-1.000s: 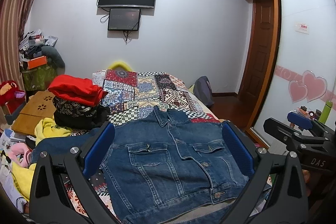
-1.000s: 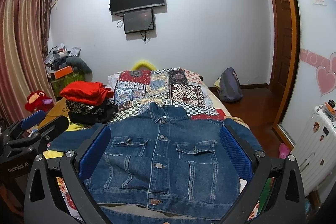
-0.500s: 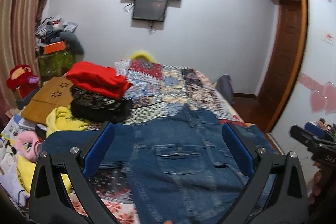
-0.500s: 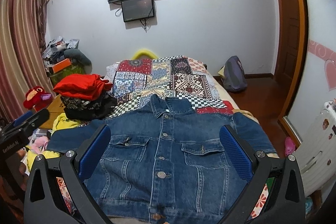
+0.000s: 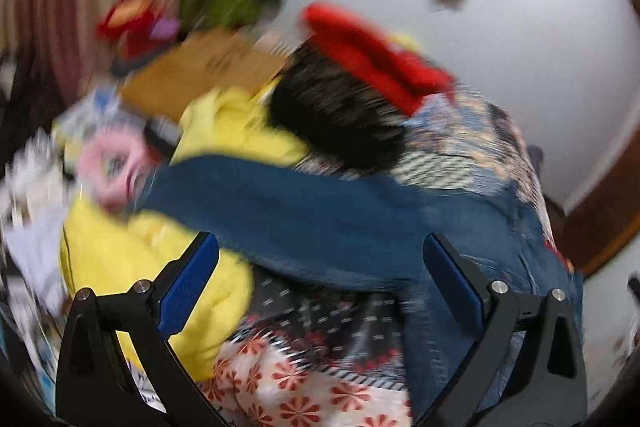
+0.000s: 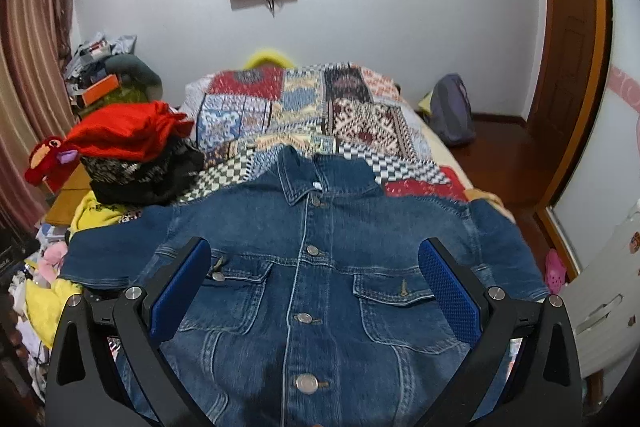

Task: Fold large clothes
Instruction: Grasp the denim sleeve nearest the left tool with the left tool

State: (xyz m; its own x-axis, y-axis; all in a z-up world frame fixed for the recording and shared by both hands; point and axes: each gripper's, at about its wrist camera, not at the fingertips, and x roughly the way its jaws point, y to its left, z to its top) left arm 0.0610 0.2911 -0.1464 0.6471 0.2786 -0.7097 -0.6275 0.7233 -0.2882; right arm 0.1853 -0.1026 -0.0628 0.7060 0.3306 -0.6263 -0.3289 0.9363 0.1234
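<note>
A blue denim jacket [image 6: 320, 267] lies flat, front up and buttoned, on the patchwork bed [image 6: 304, 107], collar away from me. My right gripper [image 6: 314, 279] is open and empty, low over the jacket's chest pockets. My left gripper [image 5: 320, 279] is open and empty, tilted over the jacket's left sleeve [image 5: 288, 211], which stretches across that blurred view toward the bed's left side.
A pile of folded clothes with a red garment [image 6: 128, 131] on top sits left of the jacket. Yellow clothing [image 5: 140, 267] and clutter lie at the bed's left edge. A backpack [image 6: 452, 115] stands on the floor to the right, near a wooden door [image 6: 568, 47].
My left gripper has swung fast to the left and down toward the jacket's left sleeve; its view is now blurred and tilted. My right gripper has moved forward and lower over the jacket.
</note>
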